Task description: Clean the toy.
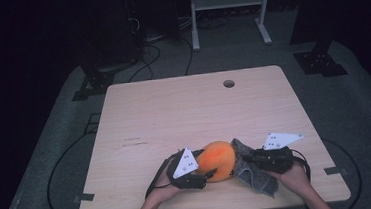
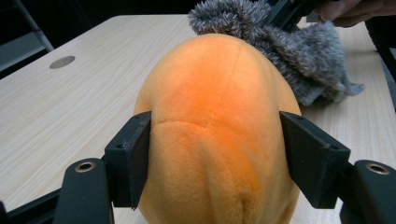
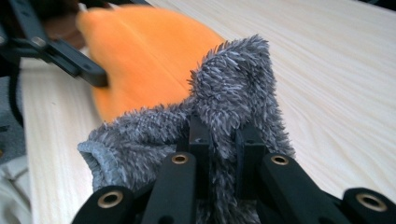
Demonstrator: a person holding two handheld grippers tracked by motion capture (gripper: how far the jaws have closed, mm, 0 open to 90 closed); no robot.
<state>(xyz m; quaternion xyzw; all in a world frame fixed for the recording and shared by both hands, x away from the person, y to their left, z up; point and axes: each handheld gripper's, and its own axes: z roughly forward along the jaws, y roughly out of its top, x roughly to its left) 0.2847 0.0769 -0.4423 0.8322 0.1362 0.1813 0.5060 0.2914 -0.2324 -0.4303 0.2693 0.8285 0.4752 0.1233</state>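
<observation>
Near edge of the wooden table (image 1: 173, 105), my side; I have both grippers working close together; the orange plush toy (image 1: 219, 160) lies on the tabletop between them, a little right of the table's centre line, its rounded bulk pointing away from me.

Left gripper (image 1: 199, 171): in the left gripper view (image 2: 212, 154) the two black jaws stand on either side of the plush, one pad against each flank; the fabric bulges between them, so I read this as a grasp on the toy, jaws well apart to take its width; the toy's underside rests on the wood.

Right gripper (image 1: 250, 158): in the right gripper view (image 3: 222, 149) the jaws are pinched nearly together with a fold of the grey fuzzy cloth (image 3: 233, 88) clamped between the pads; the pile stands up above the fingertips in a tuft; the rest of the cloth sags to the left of the jaws and down toward the table.

Cloth against toy: from the high view the grey cloth (image 1: 251, 172) lies just right of the plush and touches its side; in the left gripper view the cloth (image 2: 299, 51) drapes over the far end of the toy (image 2: 215, 116), with the right gripper's jaws at the top edge of that view; a hand holds it there.
</observation>
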